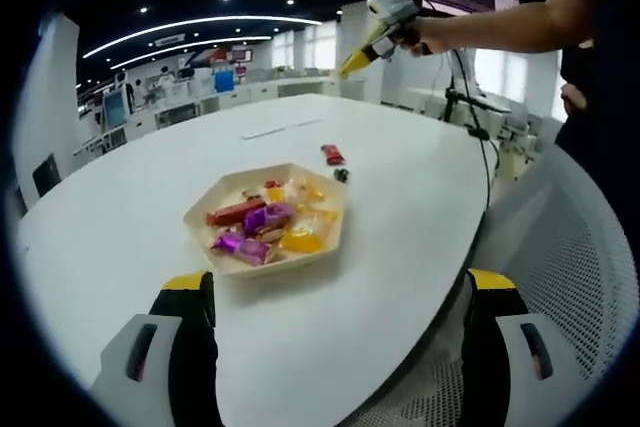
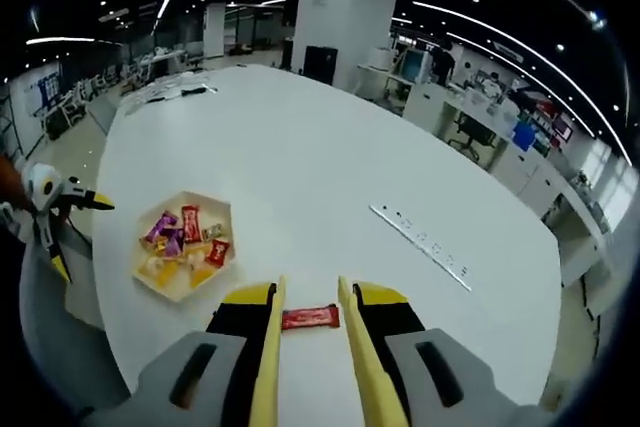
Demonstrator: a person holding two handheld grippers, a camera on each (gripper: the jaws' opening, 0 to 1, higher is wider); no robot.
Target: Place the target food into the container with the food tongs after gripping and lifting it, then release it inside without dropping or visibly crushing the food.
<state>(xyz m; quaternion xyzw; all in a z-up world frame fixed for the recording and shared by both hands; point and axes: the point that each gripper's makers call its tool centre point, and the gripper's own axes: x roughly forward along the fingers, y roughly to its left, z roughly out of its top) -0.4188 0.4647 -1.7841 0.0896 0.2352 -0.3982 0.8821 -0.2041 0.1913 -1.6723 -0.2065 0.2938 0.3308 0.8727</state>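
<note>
Red candy bar (image 2: 310,318), wrapper print unreadable, between right gripper (image 2: 311,319) jaws

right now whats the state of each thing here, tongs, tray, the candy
left tongs: open wide, empty, short of the tray
right tongs: open, empty, above the table with the red candy bar seen between them
red candy bar: lying flat on the table, outside the tray, not gripped
hexagonal tray: upright on the table, holding mixed wrapped candies
white table: bare around the tray
</note>
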